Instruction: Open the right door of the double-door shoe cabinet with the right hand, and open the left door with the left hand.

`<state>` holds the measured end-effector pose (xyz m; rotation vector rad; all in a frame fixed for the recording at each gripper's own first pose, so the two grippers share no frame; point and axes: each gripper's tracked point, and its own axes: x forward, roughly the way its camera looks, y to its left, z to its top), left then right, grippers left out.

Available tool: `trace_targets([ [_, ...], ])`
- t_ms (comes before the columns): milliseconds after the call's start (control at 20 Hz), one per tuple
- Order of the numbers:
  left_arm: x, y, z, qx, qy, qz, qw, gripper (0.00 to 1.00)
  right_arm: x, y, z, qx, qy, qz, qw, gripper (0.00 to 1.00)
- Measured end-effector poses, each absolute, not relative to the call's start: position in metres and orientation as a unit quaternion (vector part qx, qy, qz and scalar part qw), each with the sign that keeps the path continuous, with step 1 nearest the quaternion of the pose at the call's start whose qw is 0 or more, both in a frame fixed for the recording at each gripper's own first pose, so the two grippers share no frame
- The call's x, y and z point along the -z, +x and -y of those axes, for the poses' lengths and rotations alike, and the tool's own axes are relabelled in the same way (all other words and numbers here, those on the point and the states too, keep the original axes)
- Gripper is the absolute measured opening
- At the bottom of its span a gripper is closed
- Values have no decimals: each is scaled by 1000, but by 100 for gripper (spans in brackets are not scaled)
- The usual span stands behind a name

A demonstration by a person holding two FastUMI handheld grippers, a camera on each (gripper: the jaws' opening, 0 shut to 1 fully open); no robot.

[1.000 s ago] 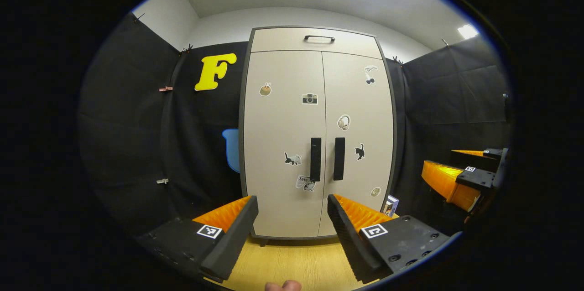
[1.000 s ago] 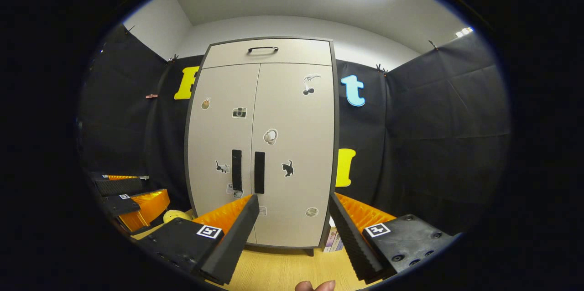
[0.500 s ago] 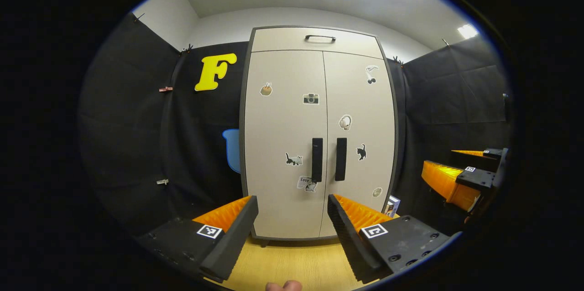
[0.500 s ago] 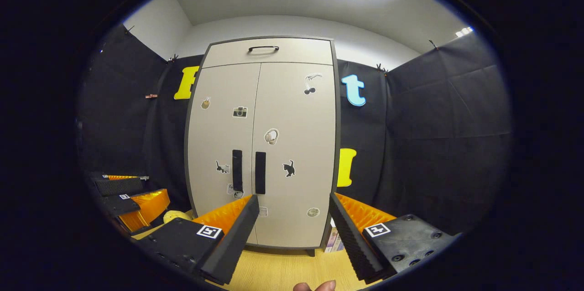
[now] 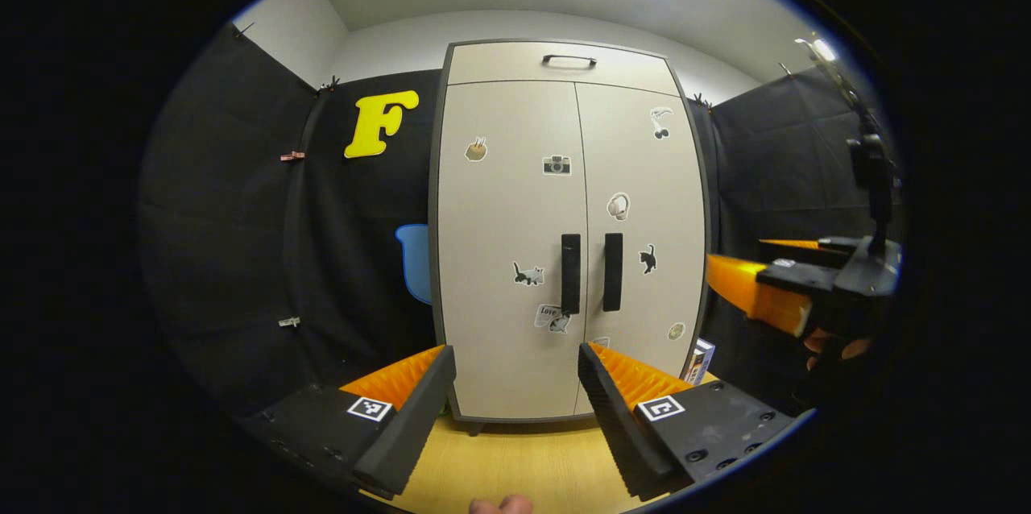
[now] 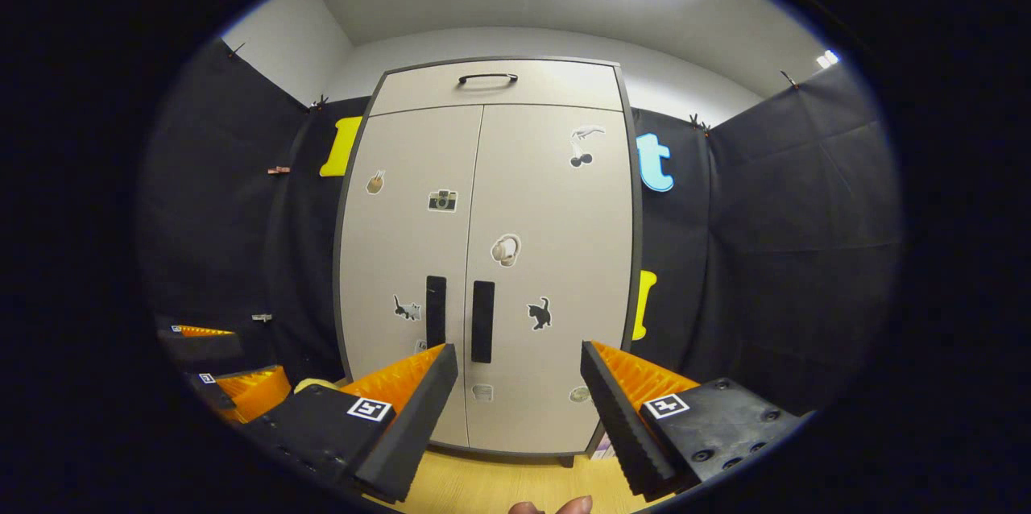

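- Both doors of the shoe cabinet (image 6: 483, 272) stand shut ahead of me, on the wooden floor (image 6: 499, 482).
- My right gripper (image 6: 519, 397) is wide open and empty, well short of the right door handle (image 6: 482, 321).
- I judge I should line it up so the fingers straddle that vertical bar, close squarely, then pull along the door's arc.
- My left gripper (image 5: 515, 397) is likewise spread and empty; the left door handle (image 5: 570, 274) waits its turn.

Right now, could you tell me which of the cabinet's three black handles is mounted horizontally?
The top handle, a curved bar on the upper panel above both doors. The left door handle and right door handle stand vertical beside the centre seam.
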<state>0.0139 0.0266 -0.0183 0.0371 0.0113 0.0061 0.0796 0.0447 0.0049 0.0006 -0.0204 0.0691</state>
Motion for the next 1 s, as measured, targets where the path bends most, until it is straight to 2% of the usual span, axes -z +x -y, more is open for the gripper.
trace_targets([
  [300,40,21,-41,-6,18,-20,1000,95,4,147,-82,-54,-9,29,998,98],
  [650,58,27,-56,-11,9,-40,999,95,38,221,-90,-33,20,3,999,96],
  [700,60,27,-59,-13,8,-42,999,95,41,231,-90,-30,25,4,999,91],
  [750,62,28,-62,-15,7,-44,999,95,44,243,-93,-30,29,3,999,80],
  [850,65,30,-67,-18,3,-49,999,95,54,260,-98,-27,31,-12,999,67],
  [900,65,30,-68,-19,2,-51,999,95,62,268,-98,-21,30,-21,999,65],
  [950,65,30,-70,-21,1,-51,998,95,68,275,-101,-19,33,-29,999,55],
  [1000,64,30,-72,-22,1,-51,998,95,73,280,-102,-15,34,-38,999,55],
])
